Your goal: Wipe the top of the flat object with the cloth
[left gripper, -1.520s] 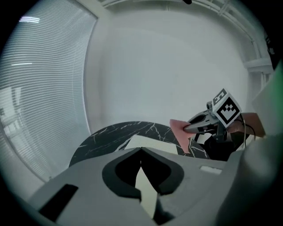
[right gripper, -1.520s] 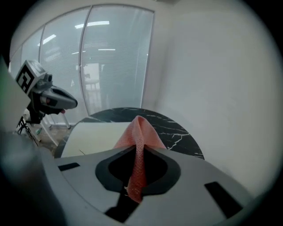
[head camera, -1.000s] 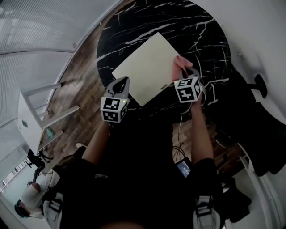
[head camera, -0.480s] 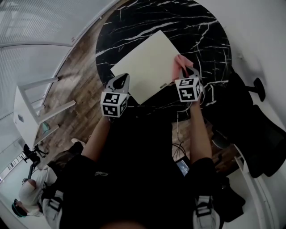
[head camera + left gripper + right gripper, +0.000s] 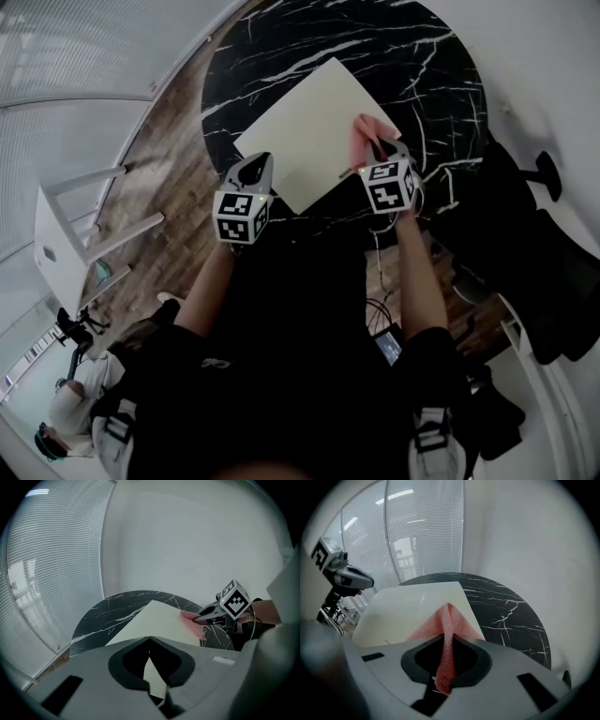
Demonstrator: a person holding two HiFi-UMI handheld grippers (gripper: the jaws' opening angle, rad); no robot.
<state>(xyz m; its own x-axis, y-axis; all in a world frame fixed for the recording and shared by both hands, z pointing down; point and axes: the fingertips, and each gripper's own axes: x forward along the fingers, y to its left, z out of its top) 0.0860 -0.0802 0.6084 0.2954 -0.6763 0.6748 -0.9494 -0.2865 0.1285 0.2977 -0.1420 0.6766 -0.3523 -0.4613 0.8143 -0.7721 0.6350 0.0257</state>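
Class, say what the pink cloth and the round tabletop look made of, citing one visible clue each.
Pink cloth: woven or knitted textile, matte; fine mesh texture shows. Round tabletop: probably marble or a marble-look surface; black with white veins.

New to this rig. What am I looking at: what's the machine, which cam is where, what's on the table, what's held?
No robot: a person holds two handheld two-finger grippers; the marker cubes belong to the grippers. The top-down picture is from a head camera. The other two are from cameras on each gripper, looking along its fingers. On the round black marble table lies a pale flat board. The right gripper pinches a pink cloth lying on the board's right corner. The left gripper sits at the board's near edge, fingers closed; a pale sliver shows between them, but whether it grips the board is unclear.
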